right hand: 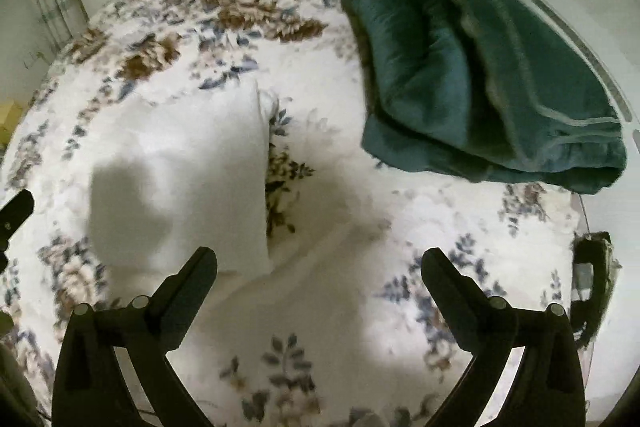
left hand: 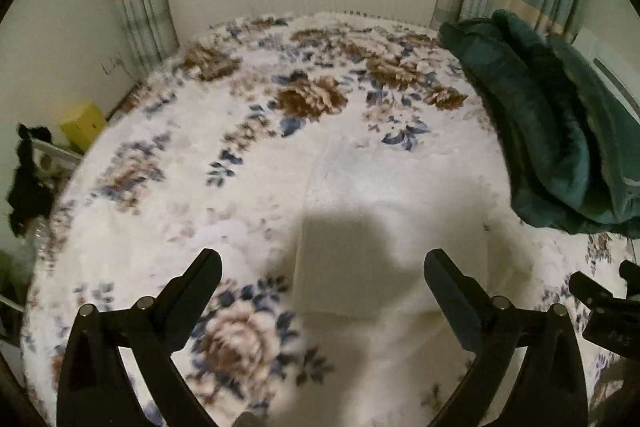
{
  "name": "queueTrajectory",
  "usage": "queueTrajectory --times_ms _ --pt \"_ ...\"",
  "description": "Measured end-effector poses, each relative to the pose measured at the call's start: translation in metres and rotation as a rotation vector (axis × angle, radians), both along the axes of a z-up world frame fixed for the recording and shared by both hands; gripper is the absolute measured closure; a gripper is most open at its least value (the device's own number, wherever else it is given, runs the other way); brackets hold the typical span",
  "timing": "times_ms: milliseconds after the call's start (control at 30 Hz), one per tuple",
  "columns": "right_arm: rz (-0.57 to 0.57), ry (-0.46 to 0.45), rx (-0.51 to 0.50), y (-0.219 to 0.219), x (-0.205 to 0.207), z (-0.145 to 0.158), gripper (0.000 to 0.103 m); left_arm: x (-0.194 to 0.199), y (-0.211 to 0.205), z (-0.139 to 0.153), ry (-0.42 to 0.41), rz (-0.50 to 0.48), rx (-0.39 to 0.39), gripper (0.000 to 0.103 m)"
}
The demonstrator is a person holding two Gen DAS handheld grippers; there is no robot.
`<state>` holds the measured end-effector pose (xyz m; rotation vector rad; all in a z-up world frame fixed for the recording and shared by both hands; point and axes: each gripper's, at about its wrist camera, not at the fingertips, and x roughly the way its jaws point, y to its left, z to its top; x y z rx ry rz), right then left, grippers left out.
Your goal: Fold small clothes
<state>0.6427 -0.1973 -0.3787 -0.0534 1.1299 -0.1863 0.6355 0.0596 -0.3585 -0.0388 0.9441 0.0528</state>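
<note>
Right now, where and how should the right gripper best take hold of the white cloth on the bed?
Probably at the near right corner of the white cloth, coming from the right. Its right edge stands slightly raised off the floral blanket, so a finger may slip under there. The right gripper is open, above the bed, just beside that corner.
</note>
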Motion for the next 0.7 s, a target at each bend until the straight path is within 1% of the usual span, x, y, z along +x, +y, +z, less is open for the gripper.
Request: queueTrajectory --times_ms 167,300,333,400,433,533,600,633,700 --pt "0.001 -0.069 -0.008 0.000 -0.061 0.082 0.000 -0.050 -0.009 0.062 -0.033 -0.003 0.009 0.000" --pt "0.005 -0.121 -0.016 -0.003 -0.112 0.149 0.000 -0.100 -0.013 0.115 -0.061 0.001 0.019 0.000" --pt "0.013 -0.145 -0.021 -0.003 -0.129 0.171 0.000 -0.110 -0.014 0.126 -0.066 0.002 0.014 0.000" --pt "0.018 -0.171 -0.029 -0.004 -0.153 0.202 0.000 -0.134 -0.017 0.150 -0.084 0.004 0.019 0.000" --pt "0.021 -0.191 -0.022 -0.004 -0.170 0.223 0.000 -0.148 -0.018 0.165 -0.099 0.005 0.024 0.000" --pt "0.030 -0.234 -0.027 -0.005 -0.208 0.266 0.000 -0.183 -0.021 0.202 -0.144 0.010 0.035 0.000" --pt "0.032 -0.265 -0.021 -0.006 -0.236 0.296 0.000 -0.204 -0.022 0.223 -0.167 0.017 0.037 0.000" --pt "0.036 -0.277 -0.020 -0.006 -0.249 0.309 0.000 -0.215 -0.022 0.234 -0.175 0.015 0.024 0.000" --pt "0.039 -0.301 -0.013 -0.008 -0.277 0.334 0.000 -0.234 -0.024 0.253 -0.197 0.017 0.033 0.000"
